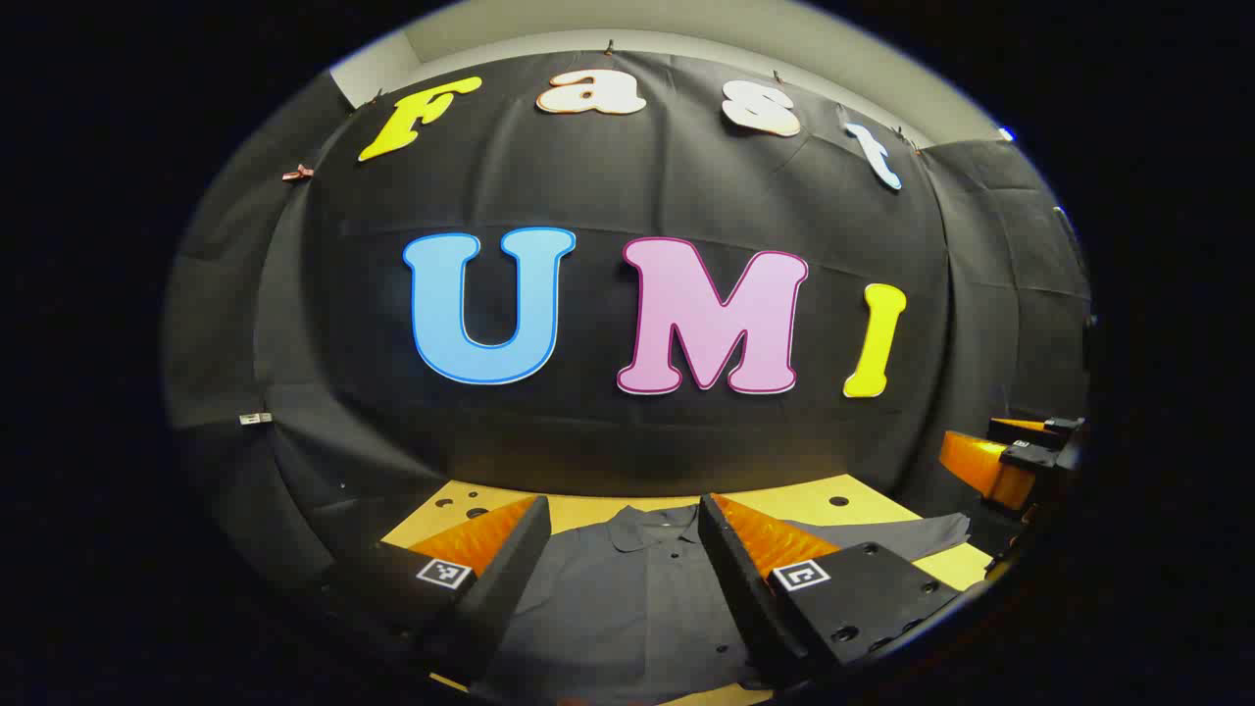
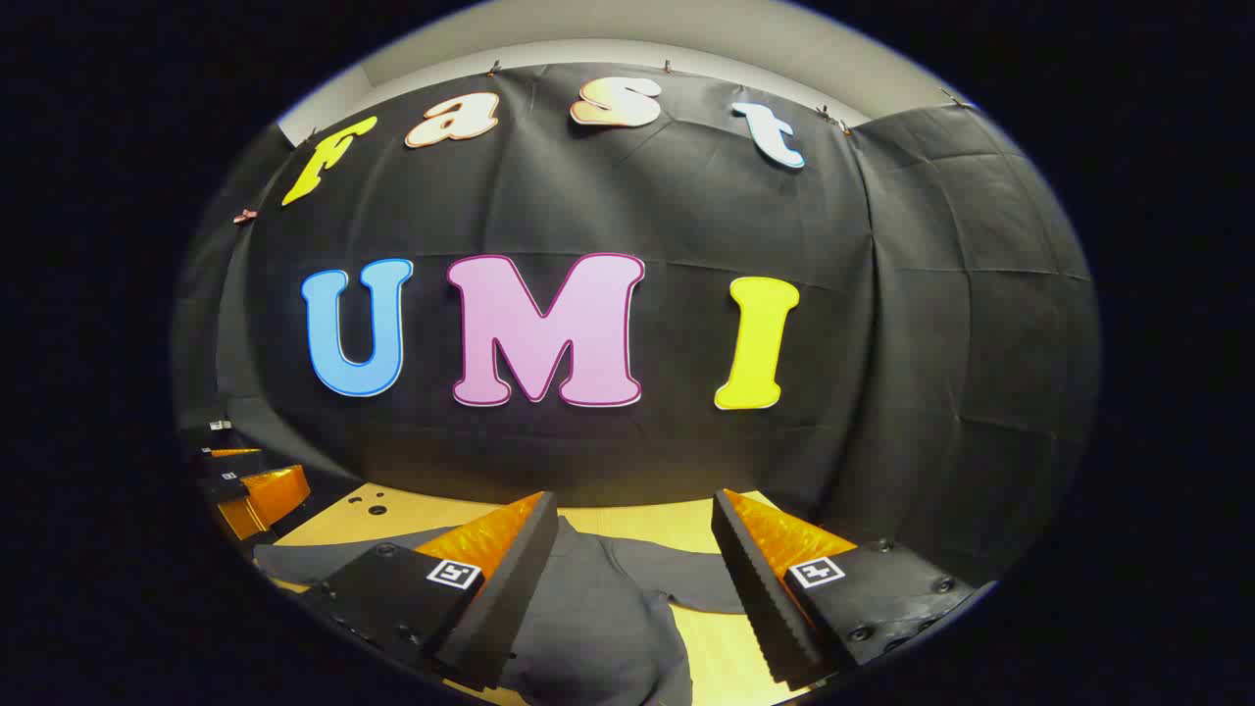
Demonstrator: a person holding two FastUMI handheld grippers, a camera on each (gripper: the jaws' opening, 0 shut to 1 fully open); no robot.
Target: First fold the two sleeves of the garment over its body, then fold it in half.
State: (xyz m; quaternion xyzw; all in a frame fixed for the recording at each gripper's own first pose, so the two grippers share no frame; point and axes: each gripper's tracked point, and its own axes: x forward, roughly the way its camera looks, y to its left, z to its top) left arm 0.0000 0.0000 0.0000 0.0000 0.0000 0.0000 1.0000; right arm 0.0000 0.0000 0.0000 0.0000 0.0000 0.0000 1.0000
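Garment (image 1: 627,598) below both grippers' fingers (image 1: 510,559)

The garment (image 1: 627,598) is plain dark grey, collar and buttons the same shade, with no print on it. Beneath the garment, the counter (image 1: 784,498) is pale yellow wood dotted with small dark holes. Behind the counter hangs the black cloth wall (image 2: 941,324), and above that cloth runs a strip of off-white wall (image 1: 686,25).
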